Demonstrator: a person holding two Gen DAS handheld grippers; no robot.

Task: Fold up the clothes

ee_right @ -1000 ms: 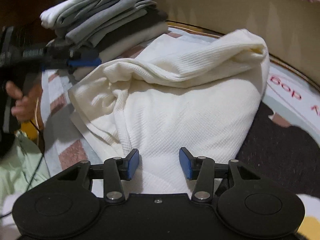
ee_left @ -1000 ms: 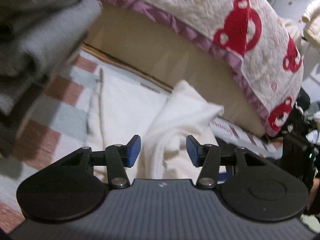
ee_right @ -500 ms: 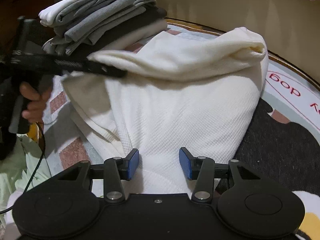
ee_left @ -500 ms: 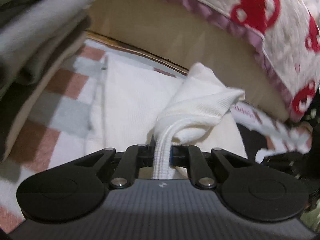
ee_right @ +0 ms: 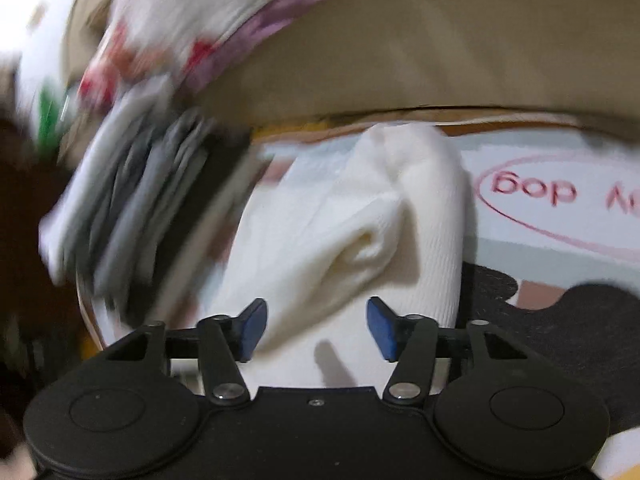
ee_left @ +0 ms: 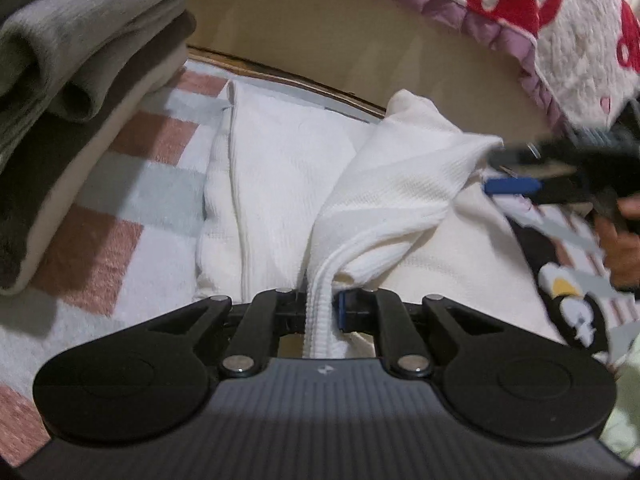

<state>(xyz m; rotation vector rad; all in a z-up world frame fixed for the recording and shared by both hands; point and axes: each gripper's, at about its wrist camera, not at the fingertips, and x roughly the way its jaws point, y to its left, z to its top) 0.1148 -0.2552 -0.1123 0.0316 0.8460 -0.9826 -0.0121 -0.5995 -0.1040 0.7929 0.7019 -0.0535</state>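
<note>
Checked pink, grey and white blanket (ee_left: 132,184) covers the surface where I am working, with a tan padded wall (ee_left: 340,40) at the far side and a quilt with red bear prints (ee_left: 520,4) draped over its top. My left tongs (ee_left: 322,312) are shut on the ribbed hem of a cream waffle-knit garment (ee_left: 280,184), which lies in the middle of the blanket with one flap raised from the hem toward the right. My right tongs (ee_right: 316,328) stand wide with nothing between them, just over the near edge of the same garment; in the left wrist view they sit at the flap's far right corner (ee_left: 516,188), beside a hand (ee_left: 624,248). I judge the knit light, soft and limp: it will sag between two holds and stretch a little, though its texture should not slip. The doubled ribbed hem is the firmest place to pinch, and a matching corner would suit the other side. A stack of folded grey, white and dark clothes (ee_left: 80,80) stands at the left, blurred in the right wrist view. No basket, box or other container shows in either view.
</note>
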